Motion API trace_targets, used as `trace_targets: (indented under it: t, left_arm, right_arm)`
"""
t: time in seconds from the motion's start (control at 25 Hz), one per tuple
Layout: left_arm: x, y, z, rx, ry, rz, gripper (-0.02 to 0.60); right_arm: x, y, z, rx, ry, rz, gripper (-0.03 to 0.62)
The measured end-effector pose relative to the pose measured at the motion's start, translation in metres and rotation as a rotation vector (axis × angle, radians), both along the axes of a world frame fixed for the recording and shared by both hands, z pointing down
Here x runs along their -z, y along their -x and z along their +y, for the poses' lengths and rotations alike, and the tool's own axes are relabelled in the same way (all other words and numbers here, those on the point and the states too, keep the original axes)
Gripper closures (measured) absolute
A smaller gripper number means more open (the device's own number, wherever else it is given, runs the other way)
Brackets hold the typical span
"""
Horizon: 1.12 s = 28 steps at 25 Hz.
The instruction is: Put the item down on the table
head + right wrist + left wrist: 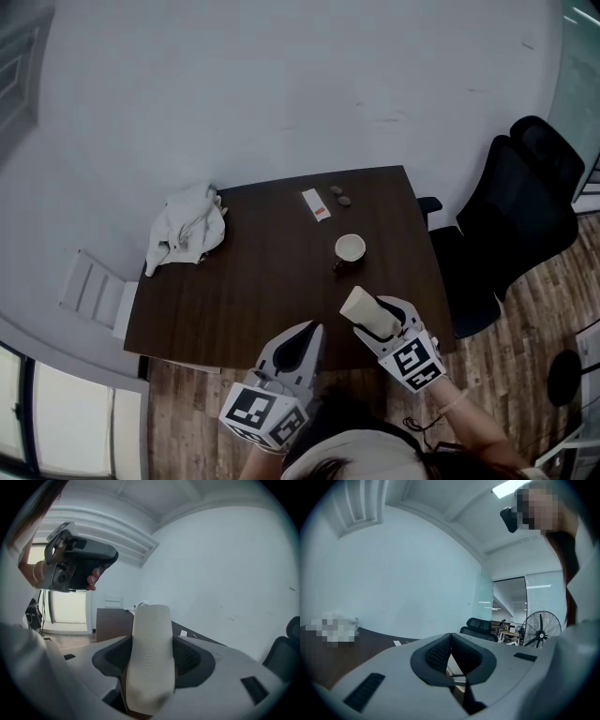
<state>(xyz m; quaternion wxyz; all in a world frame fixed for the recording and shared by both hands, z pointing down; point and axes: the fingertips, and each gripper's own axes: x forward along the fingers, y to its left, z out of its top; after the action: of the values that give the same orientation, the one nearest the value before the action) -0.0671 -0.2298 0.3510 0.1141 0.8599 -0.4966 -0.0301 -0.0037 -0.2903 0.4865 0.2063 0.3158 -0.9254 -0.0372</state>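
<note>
One dark table (253, 291) filled the middle, with a black office chair (525, 216) just beside its right edge, off the work area. White crumpled cloth (187, 230) sat at the far left corner, well apart from everything else. Left gripper (312, 330) hung over the near edge, jaws together, nothing between them. Right gripper (375, 319) was clamped on the item (150, 653), a pale flat oblong piece held above the near right part of the table, not touching it. It looked light, fairly stiff and smooth-skinned, probably not fragile. The hold across its narrow sides seemed fine, though it might slip if loosened early. Cup (350, 247) stood just beyond the item and was the nearest obstacle. Paper slip (316, 205) and two small round pieces (340, 195) lay farther back. Bare wood left of the cup looked the safest spot.
</note>
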Motion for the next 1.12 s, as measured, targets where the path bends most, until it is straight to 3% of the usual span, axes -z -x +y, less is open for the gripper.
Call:
trace_targets:
  t: [0.52,1.12]
  left_arm:
    - [-0.005,0.042,-0.047,-0.066,0.023,0.010,0.563]
    - [-0.016,0.085,-0.093,-0.108,0.043,0.019,0.563]
  right_arm:
    - [-0.078,0.034,-0.036,0.031,0.089,0.249,0.316]
    - [-0.156,0.067,-0.063,0.098,0.205,0.459,0.316]
